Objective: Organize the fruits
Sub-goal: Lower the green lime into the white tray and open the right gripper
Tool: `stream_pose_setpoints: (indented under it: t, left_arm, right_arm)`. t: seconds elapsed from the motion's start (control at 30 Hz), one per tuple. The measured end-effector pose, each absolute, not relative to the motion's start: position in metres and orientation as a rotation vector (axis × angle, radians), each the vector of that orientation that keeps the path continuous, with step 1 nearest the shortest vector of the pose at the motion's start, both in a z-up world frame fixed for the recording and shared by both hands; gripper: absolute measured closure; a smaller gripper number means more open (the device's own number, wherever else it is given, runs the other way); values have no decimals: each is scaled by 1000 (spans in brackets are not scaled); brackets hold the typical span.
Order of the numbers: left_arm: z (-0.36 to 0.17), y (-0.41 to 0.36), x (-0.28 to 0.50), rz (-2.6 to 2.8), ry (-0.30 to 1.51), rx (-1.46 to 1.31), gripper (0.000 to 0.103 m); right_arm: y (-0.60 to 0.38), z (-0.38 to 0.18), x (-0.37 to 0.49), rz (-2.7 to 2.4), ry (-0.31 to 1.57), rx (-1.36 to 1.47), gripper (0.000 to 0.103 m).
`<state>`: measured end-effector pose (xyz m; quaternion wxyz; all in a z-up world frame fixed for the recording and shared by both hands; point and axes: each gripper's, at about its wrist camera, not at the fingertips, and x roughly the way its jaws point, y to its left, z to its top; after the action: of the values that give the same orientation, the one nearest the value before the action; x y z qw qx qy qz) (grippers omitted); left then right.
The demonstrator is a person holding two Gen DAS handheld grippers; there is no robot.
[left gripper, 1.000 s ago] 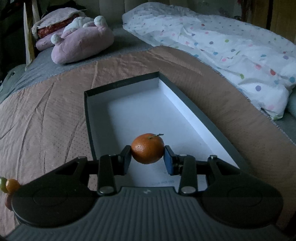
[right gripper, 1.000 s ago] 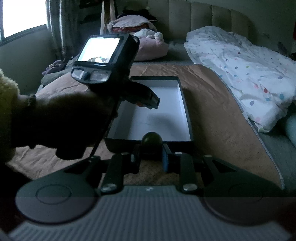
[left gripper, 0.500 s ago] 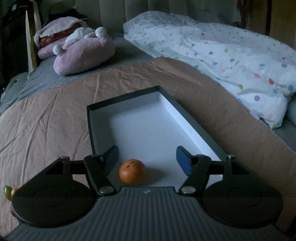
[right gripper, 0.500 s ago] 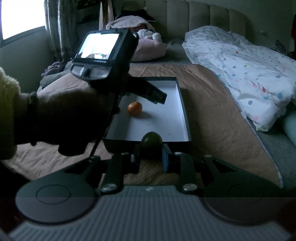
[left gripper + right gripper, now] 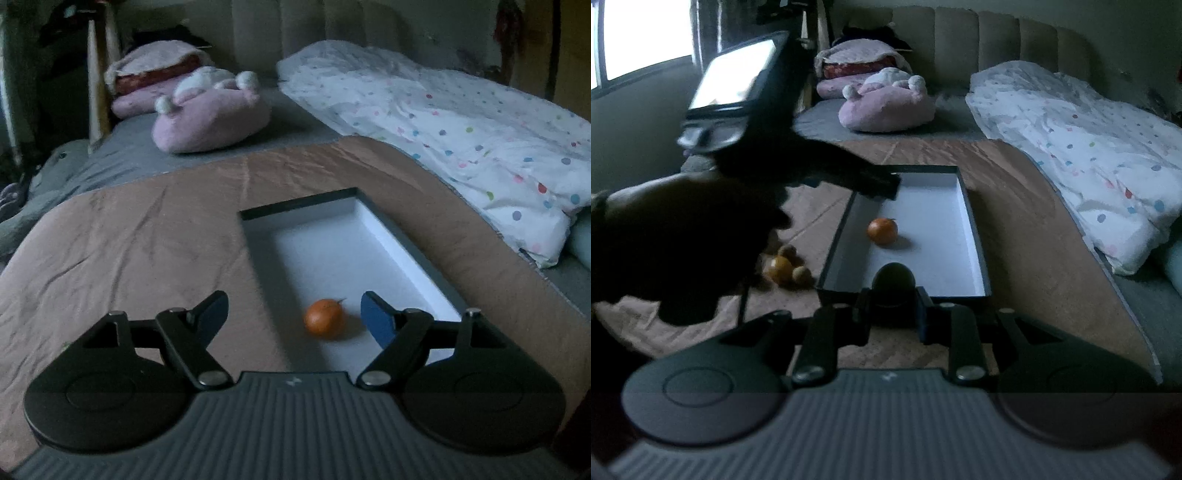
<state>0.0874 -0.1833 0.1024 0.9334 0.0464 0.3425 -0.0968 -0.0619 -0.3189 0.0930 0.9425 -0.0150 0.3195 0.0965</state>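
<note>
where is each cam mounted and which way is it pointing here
Left wrist: sits on the left gripper, looking along its open fingers at the tangerine in the box; only the gripper shows.
Right wrist: sits on the right gripper, which clamps a dark green fruit, facing the box from its near end; the person's left hand shows.
Shared: box, tangerine, pink plush, dotted duvet.
</note>
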Motion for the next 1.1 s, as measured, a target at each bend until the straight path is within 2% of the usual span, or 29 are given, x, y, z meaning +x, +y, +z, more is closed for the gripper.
stream_pose_setpoints:
  t: [0.17, 0.5, 1.1]
  left_arm:
    - [107, -134, 52, -132, 726, -19, 21]
    - [105, -60, -6, -30, 754, -50, 21]
    - [118, -45, -50, -34, 716, -24, 20]
  right_arm:
    - [-311, 95, -59, 213, 651, -32, 77]
    - [-290, 97, -40, 253, 654, -39, 77]
    - [-288, 88, 8, 229, 667, 2, 76]
